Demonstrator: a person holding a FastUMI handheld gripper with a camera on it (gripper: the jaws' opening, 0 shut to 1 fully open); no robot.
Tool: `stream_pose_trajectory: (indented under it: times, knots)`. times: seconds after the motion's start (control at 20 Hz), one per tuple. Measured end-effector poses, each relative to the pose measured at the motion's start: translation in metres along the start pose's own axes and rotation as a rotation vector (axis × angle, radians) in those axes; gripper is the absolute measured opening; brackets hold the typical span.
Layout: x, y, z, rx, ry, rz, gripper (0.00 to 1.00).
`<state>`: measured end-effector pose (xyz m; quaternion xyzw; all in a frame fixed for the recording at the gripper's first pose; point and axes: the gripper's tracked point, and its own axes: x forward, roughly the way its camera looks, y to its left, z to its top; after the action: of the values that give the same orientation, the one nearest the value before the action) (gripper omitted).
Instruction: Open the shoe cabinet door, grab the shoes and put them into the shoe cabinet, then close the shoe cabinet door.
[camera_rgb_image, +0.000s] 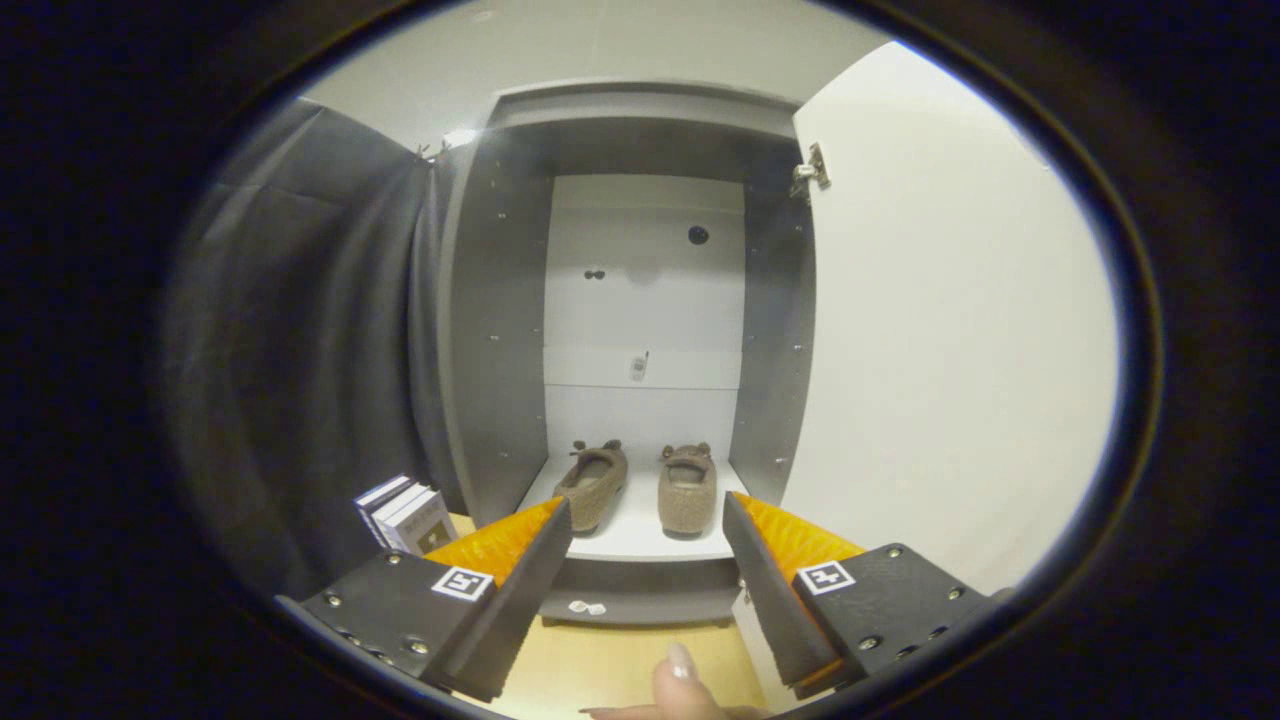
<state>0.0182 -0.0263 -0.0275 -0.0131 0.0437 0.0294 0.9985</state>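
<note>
Gripper (647, 535) open, fingers spread wide with nothing between them, each a flat wedge-shaped plate with a ribbed inner pad and a small square marker on top. Straight ahead, beyond the fingers, a tall narrow shoe cabinet (485, 330) with matte grey side panels dotted with rows of small peg holes and a smooth pale back panel. Door (950, 330) swung fully open to the cabinet's right, a broad plain white slab, with a small metal hinge (812, 170) at its upper inner corner. On the cabinet's smooth white bottom shelf (640, 540), a pair of brown shoes, soft and woven-looking with rounded toes and small ear-like bumps at the far end: left shoe (592, 485) angled slightly toward the left wall, right shoe (687, 488) lying straighter, the two just beside each other without touching. To the cabinet's left, dark cloth wall (300, 330) hanging in soft folds. At the foot of the cabinet's left side, several books (405, 515) standing upright, pale covers, crisp rectangular edges. In front of the cabinet, a light wood-toned floor (600, 665). Nearest of all, below the gap between the fingers, a fingertip (680, 680) with a long glossy nail.
</note>
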Motion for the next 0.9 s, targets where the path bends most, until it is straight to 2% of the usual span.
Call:
stream_pose_trajectory:
  times: [0.15,0.45,0.7,0.9]
  knots:
    - [-0.042,-0.006,0.009,0.027,-0.053,-0.023,0.95]
    - [-0.125,-0.039,0.010,0.057,-0.074,-0.194,0.95]
    - [-0.202,-0.108,0.008,0.045,-0.060,-0.343,0.95]
    - [-0.226,-0.171,0.009,0.049,-0.071,-0.374,0.95]
